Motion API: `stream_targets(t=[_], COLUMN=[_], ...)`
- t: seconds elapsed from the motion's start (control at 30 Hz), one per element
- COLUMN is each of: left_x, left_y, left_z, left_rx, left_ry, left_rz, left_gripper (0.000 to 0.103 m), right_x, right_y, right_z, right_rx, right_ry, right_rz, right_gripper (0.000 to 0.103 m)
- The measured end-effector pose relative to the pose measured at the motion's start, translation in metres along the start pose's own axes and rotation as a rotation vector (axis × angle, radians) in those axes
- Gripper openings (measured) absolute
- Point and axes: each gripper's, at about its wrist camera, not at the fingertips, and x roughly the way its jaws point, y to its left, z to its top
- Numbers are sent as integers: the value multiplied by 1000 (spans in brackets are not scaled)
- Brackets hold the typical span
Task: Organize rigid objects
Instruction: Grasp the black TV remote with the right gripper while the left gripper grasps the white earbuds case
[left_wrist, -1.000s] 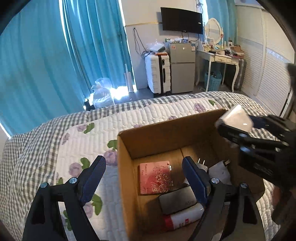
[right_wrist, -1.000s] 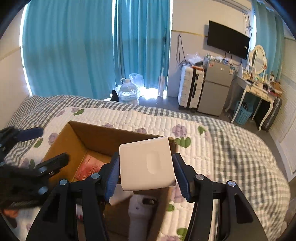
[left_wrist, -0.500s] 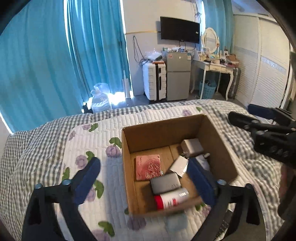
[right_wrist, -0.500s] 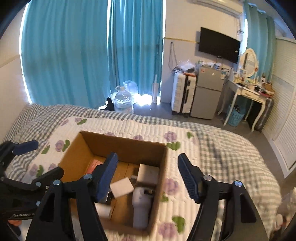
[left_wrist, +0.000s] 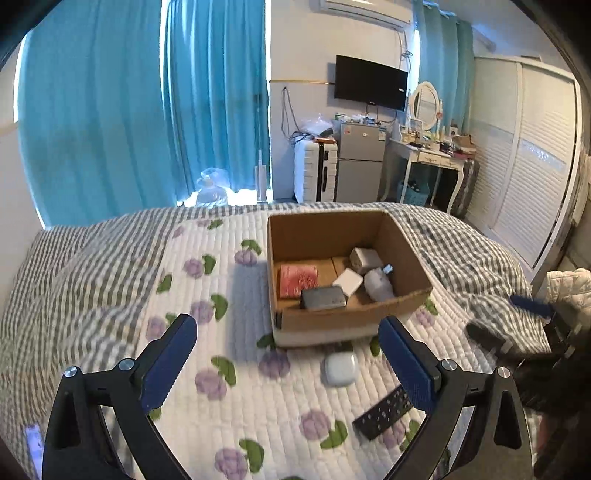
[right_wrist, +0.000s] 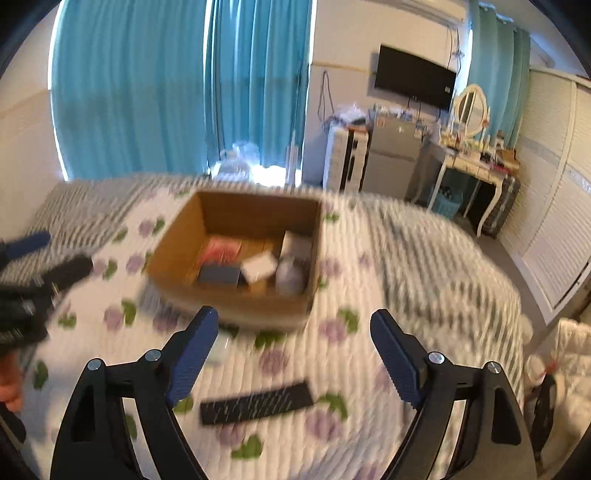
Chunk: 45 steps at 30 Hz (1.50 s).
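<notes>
Both grippers hung over the bed (left_wrist: 258, 406) with nothing between their blue pads. The left gripper (left_wrist: 288, 363) was spread wide and opening a touch more; the right gripper (right_wrist: 295, 354) was also opening, with only quilt showing in the gap.

The cardboard box (left_wrist: 351, 317) sat on the flowered quilt, ahead of both grippers. Inside it lay a red patterned flat item (left_wrist: 298, 280) against the left wall, a dark grey block (left_wrist: 323, 298) near the front, a white square piece (left_wrist: 348, 281) tilted in the middle, a grey boxy item (left_wrist: 365, 257) toward the back, and a whitish rounded object (left_wrist: 377, 286) on the right. What that last one was could not be made out.

Outside the box, a small pale rounded case (left_wrist: 340, 368) lay on the quilt just in front of the near wall. A black strip with light dots (left_wrist: 382, 415) lay closer in, its right end hidden behind the left gripper's right finger.

The right wrist view was heavily smeared: the box (right_wrist: 236, 306) and its contents were soft blobs, the black strip (right_wrist: 256, 403) was readable between the fingers, and the pale case was mostly hidden behind the left finger. At the left edge of that view the other gripper was dark and cut off by the frame.
</notes>
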Motion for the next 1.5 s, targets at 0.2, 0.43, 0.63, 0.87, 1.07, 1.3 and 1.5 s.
stream_targets(t=[0.2, 0.43, 0.63, 0.87, 1.07, 1.3, 1.5], left_x=[31, 79, 85, 87, 84, 84, 109], left_y=[16, 26, 26, 32, 33, 13, -17], left_z=[-53, -92, -101, -99, -98, -91, -81], left_rx=[-33, -21, -19, -43, -54, -30, -27], left_ry=[61, 161, 172, 181, 186, 214, 251], left_rz=[44, 80, 74, 72, 79, 69, 14], left_gripper=[100, 100, 100, 100, 100, 100, 100], right_x=[53, 111, 151, 154, 138, 114, 109], right_y=[23, 14, 22, 55, 60, 40, 15], right_z=[-71, -103, -110, -104, -100, -76, -75], right_rx=[90, 211, 236, 73, 16, -78, -44], right_ry=[158, 274, 354, 305, 249, 226, 200], right_rz=[-11, -19, -30, -33, 2, 56, 88], right_gripper=[84, 84, 84, 40, 18, 18, 18])
